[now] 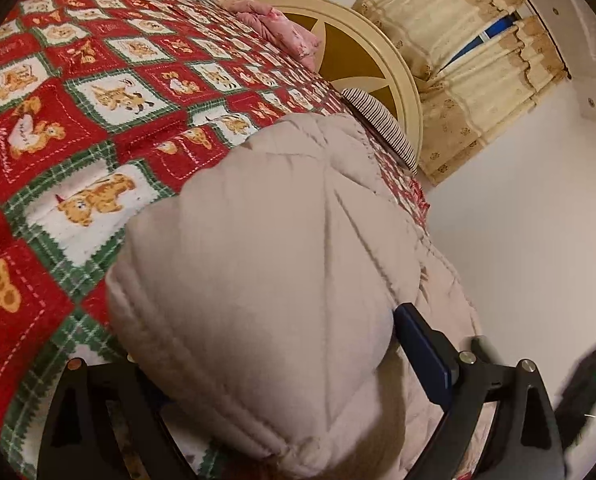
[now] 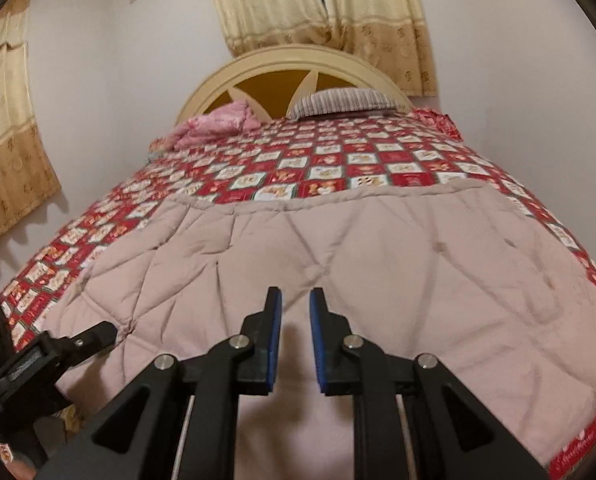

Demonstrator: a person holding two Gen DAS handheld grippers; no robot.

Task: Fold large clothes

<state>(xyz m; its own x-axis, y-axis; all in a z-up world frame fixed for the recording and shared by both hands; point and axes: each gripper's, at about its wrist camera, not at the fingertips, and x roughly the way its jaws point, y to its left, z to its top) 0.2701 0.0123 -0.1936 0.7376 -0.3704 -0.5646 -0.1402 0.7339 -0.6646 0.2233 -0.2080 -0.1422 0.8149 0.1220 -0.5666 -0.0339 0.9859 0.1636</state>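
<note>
Left wrist view shows the left gripper [image 1: 266, 364] with its jaws spread wide around a thick bunched fold of the beige quilted comforter [image 1: 258, 264]; one blue-padded finger [image 1: 422, 356] stands just beside the fold's right flank, while the other finger is hidden behind the padding, so whether either pad presses the cloth I cannot tell; the fold bulges up between the black linkages and fills the lower middle of the view; beyond it lies a red, white and green checked bedspread [image 1: 78, 92] printed with small animals, and farther off a pink bundle [image 1: 282, 26], a striped pillow [image 1: 382, 124] and a cream arched headboard [image 1: 402, 76] below cream curtains [image 1: 470, 80]; right wrist view shows the right gripper [image 2: 296, 300] hovering over the comforter [image 2: 378, 264] with its two blue pads nearly together, a narrow gap between them and nothing caught in it; the comforter lies spread across the near half of the bed, its far hem running across the bedspread [image 2: 338, 152]; the left gripper [image 2: 98, 334] reaches in at the lower left edge, meeting the comforter's near left corner.
</note>
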